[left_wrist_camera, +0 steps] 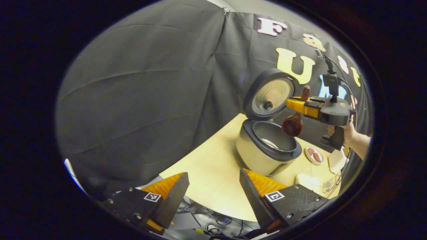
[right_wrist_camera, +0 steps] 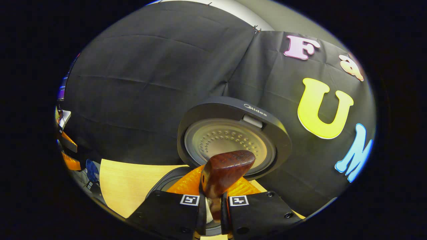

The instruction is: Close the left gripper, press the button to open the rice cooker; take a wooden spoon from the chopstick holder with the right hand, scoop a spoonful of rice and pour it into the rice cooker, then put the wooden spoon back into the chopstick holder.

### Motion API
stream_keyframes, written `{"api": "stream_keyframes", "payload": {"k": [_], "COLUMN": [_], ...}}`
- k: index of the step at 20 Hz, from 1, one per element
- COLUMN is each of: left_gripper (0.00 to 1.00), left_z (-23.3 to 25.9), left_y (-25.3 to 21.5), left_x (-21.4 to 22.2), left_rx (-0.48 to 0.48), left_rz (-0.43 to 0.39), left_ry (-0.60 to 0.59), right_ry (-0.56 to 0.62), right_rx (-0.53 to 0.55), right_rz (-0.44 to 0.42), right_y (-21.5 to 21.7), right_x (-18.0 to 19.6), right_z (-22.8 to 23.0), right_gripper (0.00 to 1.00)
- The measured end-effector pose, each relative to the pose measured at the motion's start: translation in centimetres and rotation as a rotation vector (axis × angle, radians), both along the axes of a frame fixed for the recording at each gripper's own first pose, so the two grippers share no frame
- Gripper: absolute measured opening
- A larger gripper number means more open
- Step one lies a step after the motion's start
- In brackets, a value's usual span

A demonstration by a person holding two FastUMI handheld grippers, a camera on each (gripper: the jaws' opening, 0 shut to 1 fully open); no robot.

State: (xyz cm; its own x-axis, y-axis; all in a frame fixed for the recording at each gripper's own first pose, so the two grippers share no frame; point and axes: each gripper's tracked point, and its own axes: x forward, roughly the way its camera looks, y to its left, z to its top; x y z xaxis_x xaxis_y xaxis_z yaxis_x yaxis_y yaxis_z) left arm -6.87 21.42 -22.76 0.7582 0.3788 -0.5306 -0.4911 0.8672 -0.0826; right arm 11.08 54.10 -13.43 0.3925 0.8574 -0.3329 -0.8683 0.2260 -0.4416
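In the left gripper view we see the rice cooker standing on the pale wooden table with its lid swung up and back, so that the inner pot lies open; a small patch of white rice shows on the pot's floor. The left gripper hangs low and well apart from the cooker, near the table's front edge, its two fingers spread wide with nothing between them. Farther off in the same view we find the right gripper, carried by a hand — it pinches the handle of the wooden spoon, whose dark bowl hangs downward just above the pot's rim, the handle end rising above the fingers. Beside the cooker, toward the hand, a small white dish with reddish-brown pieces rests on the table, and a pale block lies near it. In the right gripper view we look along the right gripper itself: its fingers are drawn narrow and press on the wooden spoon from both sides, the thick handle end standing up before the raised lid, whose perforated inner plate faces the camera. Below, the cooker's rim and a stretch of table appear — we cannot tell from this view what the spoon's bowl contains.
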Motion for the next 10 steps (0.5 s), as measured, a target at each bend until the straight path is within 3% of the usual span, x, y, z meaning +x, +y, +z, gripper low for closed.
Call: {"api": "stream_keyframes", "payload": {"k": [4,10], "left_gripper": [0.96,0.96], "left_z": [1.4,4.6], "left_y": [-3.1,-12.0], "left_x": [2.7,7.9], "left_rx": [0.030,0.040], "left_rz": [-0.070,-0.154], "left_ry": [-0.003,-0.055], "right_ry": [-0.006,0.006], "right_rx": [0.104,0.234], "right_rz": [-0.021,-0.155], "right_y": [-4.7,-15.9], "right_x": [-0.4,4.1], "right_z": [5.0,11.5], "right_gripper": [0.19,0.18]}}
